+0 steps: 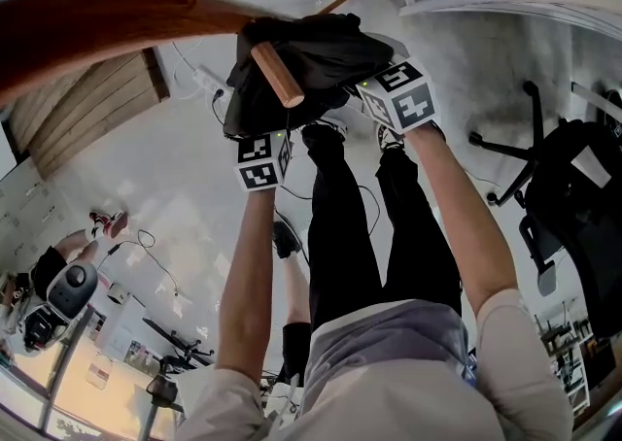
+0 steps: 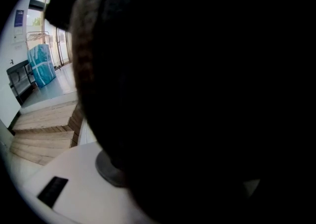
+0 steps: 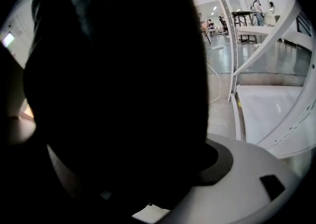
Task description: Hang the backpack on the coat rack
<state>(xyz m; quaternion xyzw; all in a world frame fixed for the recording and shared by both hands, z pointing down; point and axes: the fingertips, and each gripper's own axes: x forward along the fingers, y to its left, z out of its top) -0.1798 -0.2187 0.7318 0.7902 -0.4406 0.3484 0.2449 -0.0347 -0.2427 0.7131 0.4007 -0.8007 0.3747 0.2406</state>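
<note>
— Where is the backpack [image 1: 316, 50] seen?
— At the upper centre of the head view, against a wooden peg [image 1: 279, 77] of the coat rack [image 1: 97, 21].
— And the tools?
— The left gripper [image 1: 264, 143] and right gripper [image 1: 387, 91] are buried in its black fabric. Both gripper views are filled by it, so the jaws' state cannot be told.

The wooden coat rack [image 1: 117, 16] crossed the upper left of the frame, and the black backpack [image 1: 321, 50] was bunched around one peg [image 1: 279, 75]. Below, the pale glossy floor [image 1: 194, 177] carried a white power strip [image 1: 207, 80] near the centre and a black office chair [image 1: 569, 186] at right.
</note>
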